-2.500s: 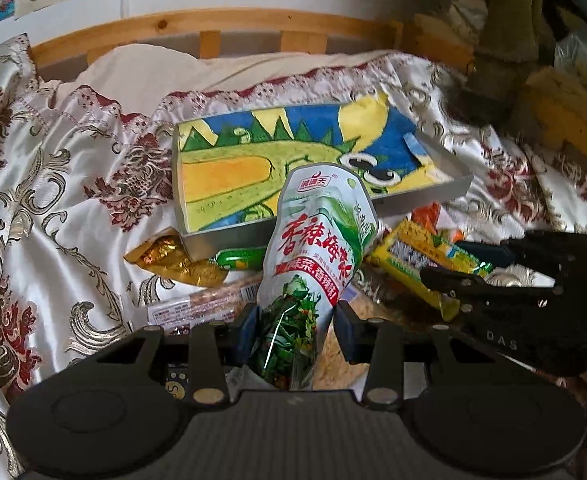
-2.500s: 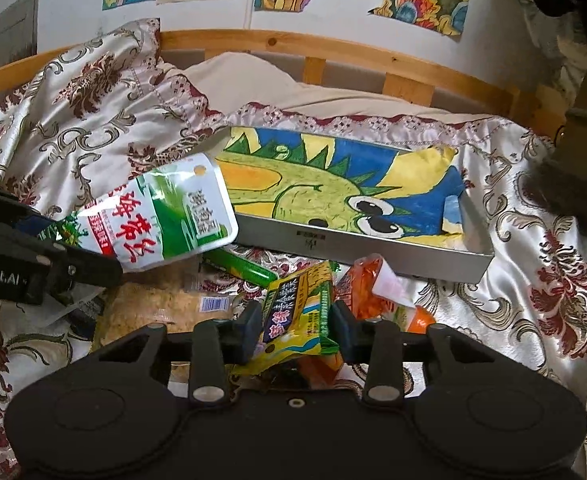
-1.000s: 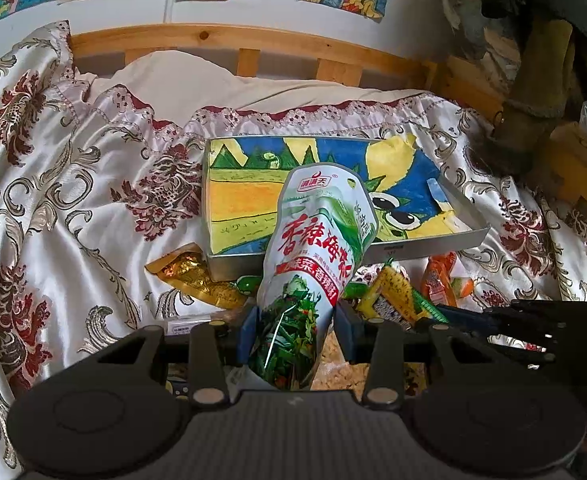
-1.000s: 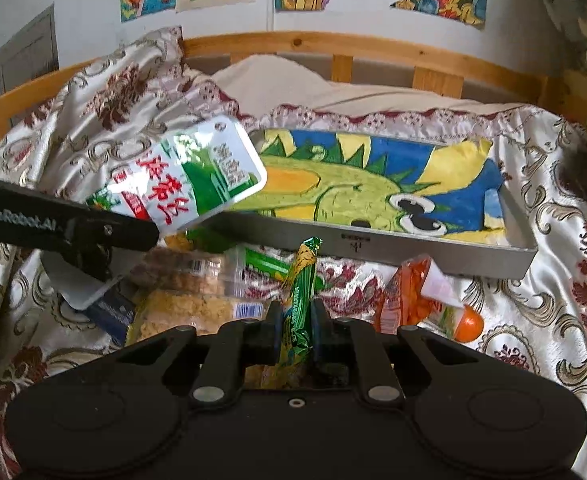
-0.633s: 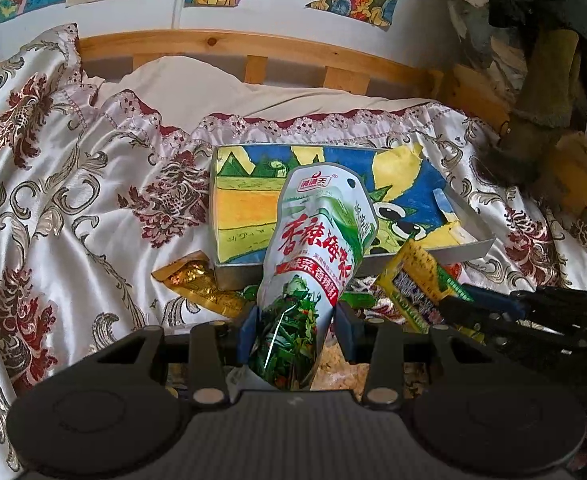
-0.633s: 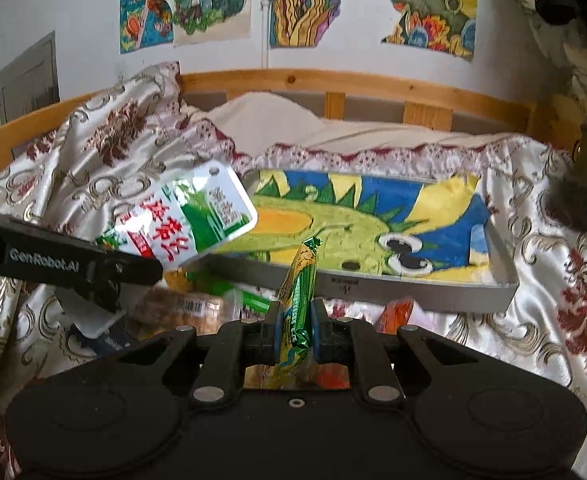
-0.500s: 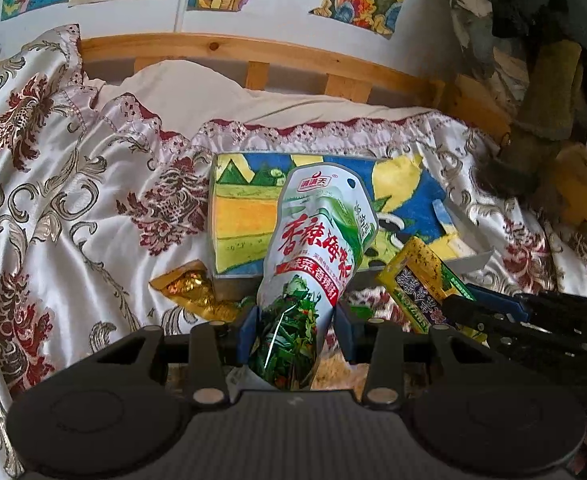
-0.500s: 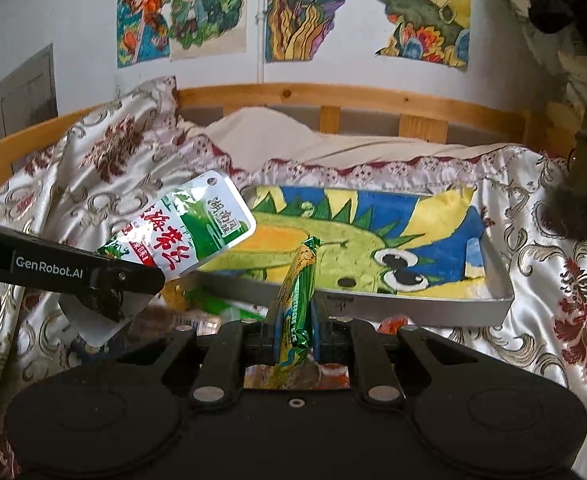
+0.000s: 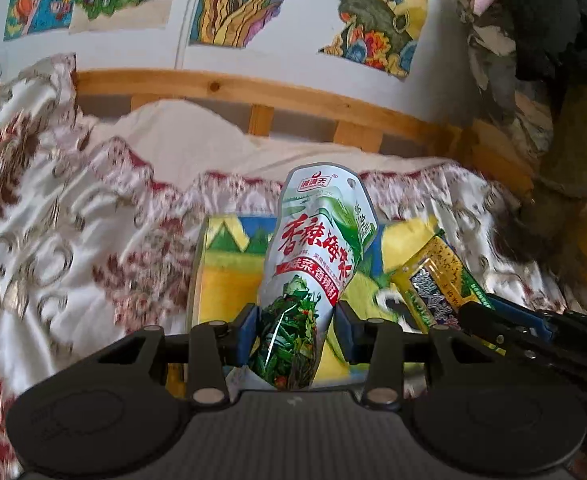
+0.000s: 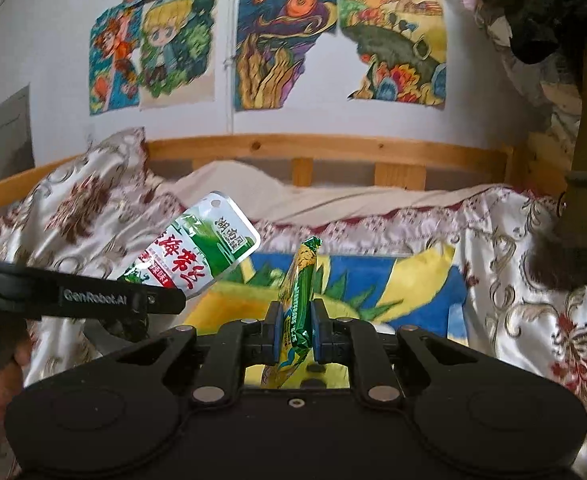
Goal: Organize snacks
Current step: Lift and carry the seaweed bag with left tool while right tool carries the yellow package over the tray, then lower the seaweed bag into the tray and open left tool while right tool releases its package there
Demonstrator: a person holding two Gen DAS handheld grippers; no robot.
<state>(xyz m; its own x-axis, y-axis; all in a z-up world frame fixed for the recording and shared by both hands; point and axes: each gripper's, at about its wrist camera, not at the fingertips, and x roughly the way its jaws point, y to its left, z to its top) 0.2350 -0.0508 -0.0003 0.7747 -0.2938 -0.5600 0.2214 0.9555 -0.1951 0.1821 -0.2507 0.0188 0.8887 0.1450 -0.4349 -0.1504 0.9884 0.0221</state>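
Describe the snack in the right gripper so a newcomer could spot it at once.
Start at the bed's floral satin cover and find the tray with the green cartoon dinosaur. In front of it the right gripper pinches a slim green-and-yellow packet, upright and edge-on. The neighbouring seaweed pouch is wider, white and green with red characters.

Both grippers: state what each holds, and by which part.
Left gripper clamps the seaweed pouch at its lower end. Right gripper pinches the yellow-green snack packet at its lower half.

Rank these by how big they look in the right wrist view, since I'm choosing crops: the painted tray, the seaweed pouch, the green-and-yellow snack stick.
1. painted tray, widest though partly hidden.
2. seaweed pouch.
3. green-and-yellow snack stick, seen edge-on; it sits nearest the camera, so true size is unsure.
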